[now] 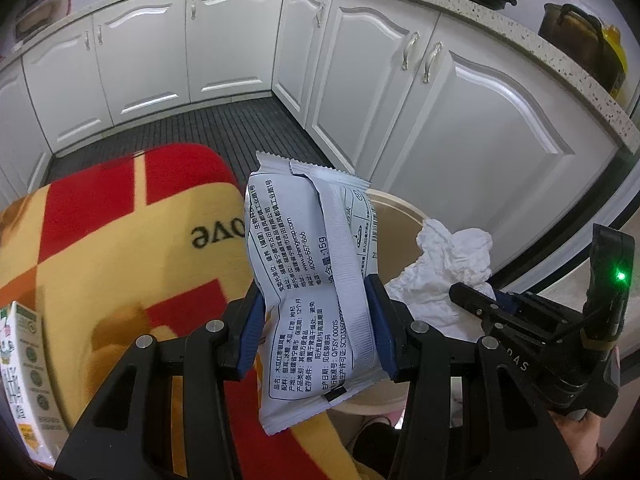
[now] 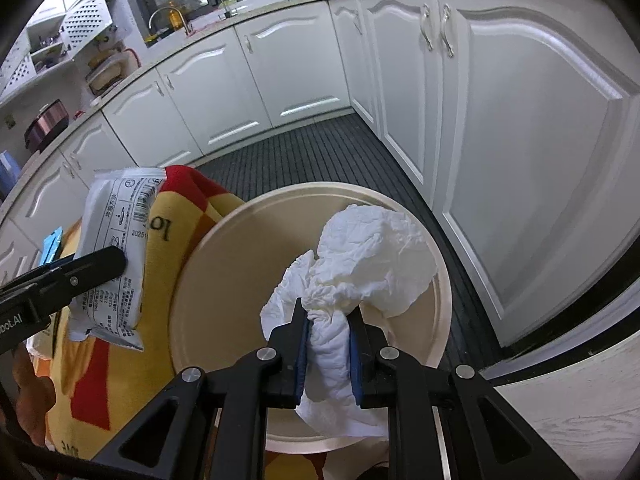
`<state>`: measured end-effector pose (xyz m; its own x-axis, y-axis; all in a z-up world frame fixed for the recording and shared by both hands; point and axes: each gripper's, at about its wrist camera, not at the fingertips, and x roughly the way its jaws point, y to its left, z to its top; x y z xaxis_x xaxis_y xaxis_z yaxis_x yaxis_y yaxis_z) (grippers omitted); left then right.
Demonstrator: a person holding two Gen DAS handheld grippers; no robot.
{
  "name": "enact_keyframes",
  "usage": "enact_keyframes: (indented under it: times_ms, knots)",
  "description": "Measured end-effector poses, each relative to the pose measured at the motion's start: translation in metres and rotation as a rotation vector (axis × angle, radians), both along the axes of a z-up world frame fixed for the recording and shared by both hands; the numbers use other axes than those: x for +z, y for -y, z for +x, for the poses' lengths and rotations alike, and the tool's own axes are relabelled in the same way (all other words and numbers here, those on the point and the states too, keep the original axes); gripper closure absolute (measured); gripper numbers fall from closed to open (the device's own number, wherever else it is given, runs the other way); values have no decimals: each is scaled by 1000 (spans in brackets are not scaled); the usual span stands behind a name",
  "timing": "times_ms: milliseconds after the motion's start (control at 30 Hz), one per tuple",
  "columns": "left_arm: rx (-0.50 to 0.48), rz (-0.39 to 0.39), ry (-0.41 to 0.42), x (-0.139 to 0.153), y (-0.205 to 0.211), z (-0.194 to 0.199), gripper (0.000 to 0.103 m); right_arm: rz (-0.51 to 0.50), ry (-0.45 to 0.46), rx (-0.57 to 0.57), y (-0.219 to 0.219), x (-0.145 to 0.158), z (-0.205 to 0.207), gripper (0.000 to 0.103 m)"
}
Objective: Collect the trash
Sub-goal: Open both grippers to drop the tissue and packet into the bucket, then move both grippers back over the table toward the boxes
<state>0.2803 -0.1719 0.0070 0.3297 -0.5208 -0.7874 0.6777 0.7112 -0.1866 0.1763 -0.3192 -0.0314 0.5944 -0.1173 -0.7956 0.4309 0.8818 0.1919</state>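
I'm holding both pieces of trash above the round cream bin [image 2: 224,264] — ready to drop, I judge. My left gripper [image 1: 316,328] is pinching the crinkly white wrapper [image 1: 312,280] across its middle, upright. My right gripper [image 2: 330,344] is clamping the soft crumpled tissue [image 2: 372,264] by its twisted neck — directly above the bin's mouth.

In the left wrist view, the carton [image 1: 22,376] at the lower left is cut off by the frame's edge, and the snack wrapper [image 1: 312,280] hides much of the cream bin [image 1: 400,216] behind it. In the right wrist view, the crumpled tissue [image 2: 372,264] covers the bin's [image 2: 240,264] inside, so its contents cannot be told. The wrapper's [image 2: 116,248] small print is too blurred to read there.
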Motion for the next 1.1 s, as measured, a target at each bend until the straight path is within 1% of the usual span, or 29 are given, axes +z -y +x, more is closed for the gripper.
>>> enact_keyframes:
  times_ms: [167, 200, 267, 300, 333, 433, 667, 867, 1100]
  knots:
    - [-1, 8, -28, -8, 7, 4, 55, 1, -10, -11, 4, -5, 1, 88]
    - [1, 7, -37, -10, 8, 4, 50, 1, -16, -11, 5, -6, 2, 86]
    - [7, -2, -55, -12, 8, 7, 45, -1, -29, -15, 6, -9, 4, 75]
    - [9, 1, -59, -13, 8, 8, 44, 0, -28, -17, 6, -10, 3, 62]
    - [9, 4, -58, -13, 8, 8, 43, 1, -23, -19, 6, -9, 3, 58]
    - [10, 13, -54, -12, 5, 7, 42, 4, -12, -19, 6, -8, 2, 58]
    - [31, -6, -67, -6, -8, 6, 41, 28, -1, -20, 2, -4, -2, 58]
    - [64, -8, -39, 2, -25, 5, 41, 27, 7, -4, -7, 1, -3, 58]
    - [97, -7, -6, 15, -49, -1, 41, 7, 16, 42, -32, 15, -2, 57]
